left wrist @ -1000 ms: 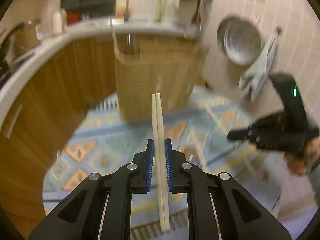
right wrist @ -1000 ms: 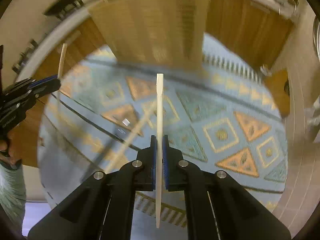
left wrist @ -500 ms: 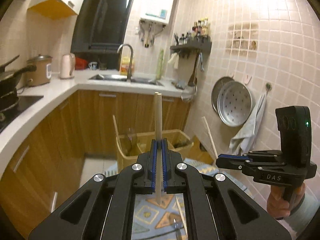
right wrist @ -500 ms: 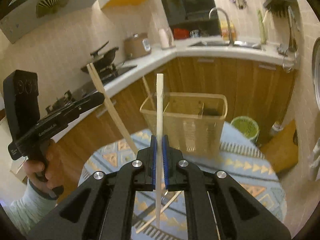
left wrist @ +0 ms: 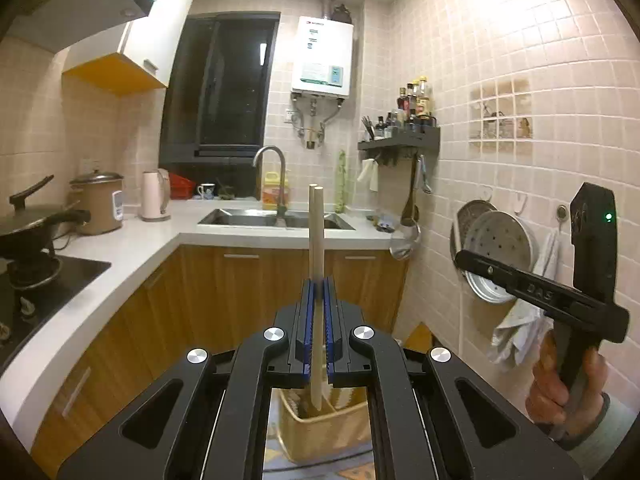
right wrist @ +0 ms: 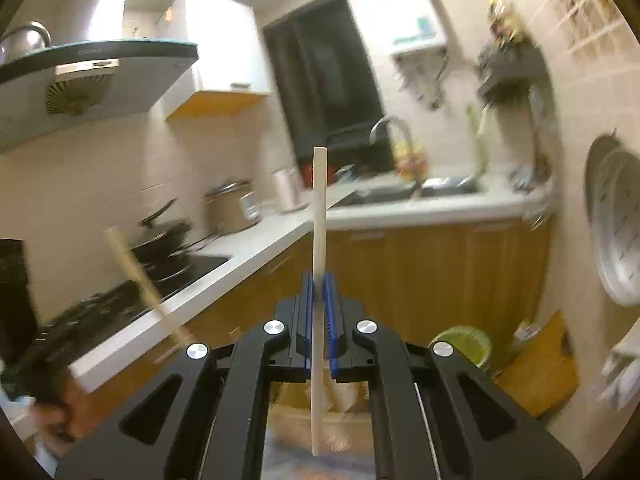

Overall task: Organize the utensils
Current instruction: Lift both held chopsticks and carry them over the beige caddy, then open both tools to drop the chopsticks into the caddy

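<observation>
L gripper (left wrist: 318, 312) jaws clenched on a chopstick pair (left wrist: 316, 240), upright, tips over the basket (left wrist: 320, 428) on the floor below. R gripper (right wrist: 319, 312) jaws clenched on one chopstick (right wrist: 319, 240), also upright, w/ kitchen table (left wrist: 256, 236) beyond.

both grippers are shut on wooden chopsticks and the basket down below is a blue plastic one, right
Not quite. The left gripper and right gripper are each shut on wooden chopsticks, but the basket below is tan and woven, as the left wrist view shows.
</observation>
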